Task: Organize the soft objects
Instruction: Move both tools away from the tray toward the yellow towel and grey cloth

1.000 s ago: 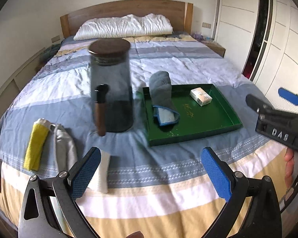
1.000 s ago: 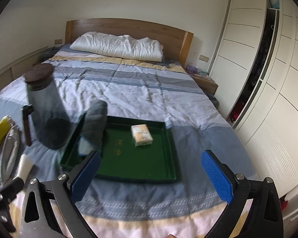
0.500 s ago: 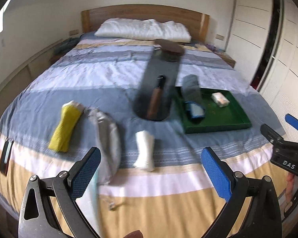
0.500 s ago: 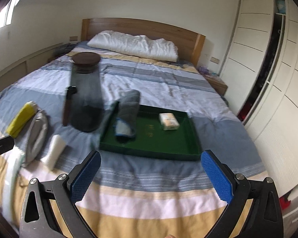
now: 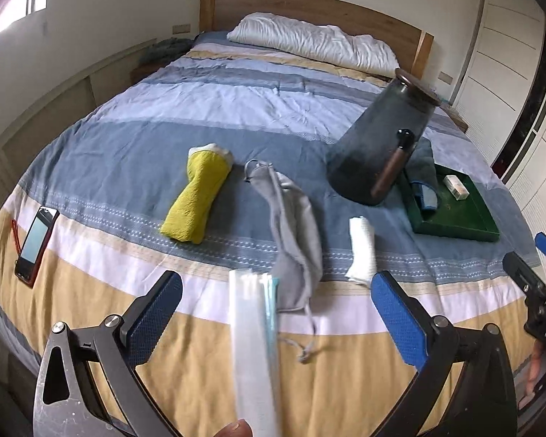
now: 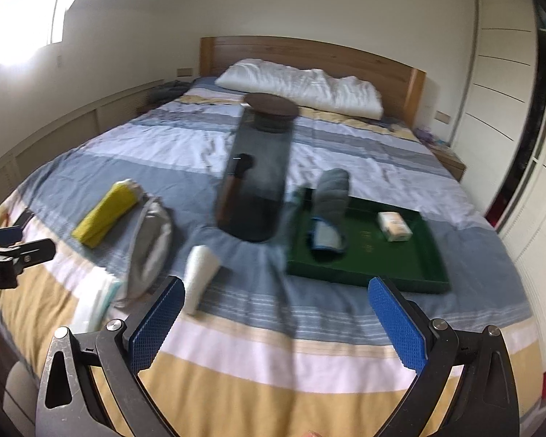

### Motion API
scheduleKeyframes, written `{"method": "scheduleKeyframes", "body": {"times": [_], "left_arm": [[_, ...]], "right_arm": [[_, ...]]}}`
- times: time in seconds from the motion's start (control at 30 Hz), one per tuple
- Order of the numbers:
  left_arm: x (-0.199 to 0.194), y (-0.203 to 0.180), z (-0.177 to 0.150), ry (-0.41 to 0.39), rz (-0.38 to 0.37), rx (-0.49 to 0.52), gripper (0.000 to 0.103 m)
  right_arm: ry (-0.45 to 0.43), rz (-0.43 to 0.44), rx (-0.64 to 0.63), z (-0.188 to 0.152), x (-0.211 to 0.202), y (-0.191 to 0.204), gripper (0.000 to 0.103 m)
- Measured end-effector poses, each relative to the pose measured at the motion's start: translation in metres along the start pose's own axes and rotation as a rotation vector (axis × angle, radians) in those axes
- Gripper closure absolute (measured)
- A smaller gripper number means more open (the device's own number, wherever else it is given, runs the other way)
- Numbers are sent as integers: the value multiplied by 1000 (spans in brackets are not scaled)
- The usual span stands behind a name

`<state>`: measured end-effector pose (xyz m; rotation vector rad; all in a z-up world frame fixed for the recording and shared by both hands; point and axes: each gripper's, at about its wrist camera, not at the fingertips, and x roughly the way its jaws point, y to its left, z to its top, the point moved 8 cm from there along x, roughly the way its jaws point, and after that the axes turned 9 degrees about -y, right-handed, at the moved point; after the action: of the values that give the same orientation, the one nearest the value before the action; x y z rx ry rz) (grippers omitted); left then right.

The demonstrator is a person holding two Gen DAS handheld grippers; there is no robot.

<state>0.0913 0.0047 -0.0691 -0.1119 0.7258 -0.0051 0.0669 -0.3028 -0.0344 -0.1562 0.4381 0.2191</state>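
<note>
Now, bed (image 5: 236,116): striped quilt, carrying everything below; jar taken as the landmark.
Jar (image 5: 378,145): dark glass, brown lid, brown-handled tool leaning on its front; standing mid-bed, blurred in the right view.
Tray (image 6: 393,255): green, just right of the jar, flat on the quilt.
Mitt (image 6: 329,204): grey with blue cuff, lying in the tray's side nearest the jar, tip over the far rim.
Box (image 6: 395,225): small, pale, in the tray, on the side far from the jar.
White roll (image 5: 362,251): in front of the jar, toward the foot of the bed.
Grey pouch (image 5: 291,225): drawstring, front-left of the jar, just beside the white roll.
Yellow roll (image 5: 198,196): left of the jar, beyond the pouch.
Packet (image 5: 253,349): pale, long, blurred, front-left of the jar, touching the pouch's near end, between the left pads.
Phone (image 5: 36,244): far left of the jar, at the bed's edge.
Left tongs (image 5: 275,324): spread wide, pinching nothing, above the bed's foot.
Right tongs (image 6: 275,322): spread wide, empty, facing jar and tray.
</note>
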Motion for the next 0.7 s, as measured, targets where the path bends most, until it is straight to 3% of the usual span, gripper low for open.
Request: {"method": "scheduleKeyframes", "body": {"times": [0.43,0.7], "left_arm": [[14,43,-4,26,4,-50,1],[33,60,-3,48,34,-25,1]], "right_arm": [[26,119,-16,-2,26,64,0],[63,182,-22,-6,57,98,0]]}}
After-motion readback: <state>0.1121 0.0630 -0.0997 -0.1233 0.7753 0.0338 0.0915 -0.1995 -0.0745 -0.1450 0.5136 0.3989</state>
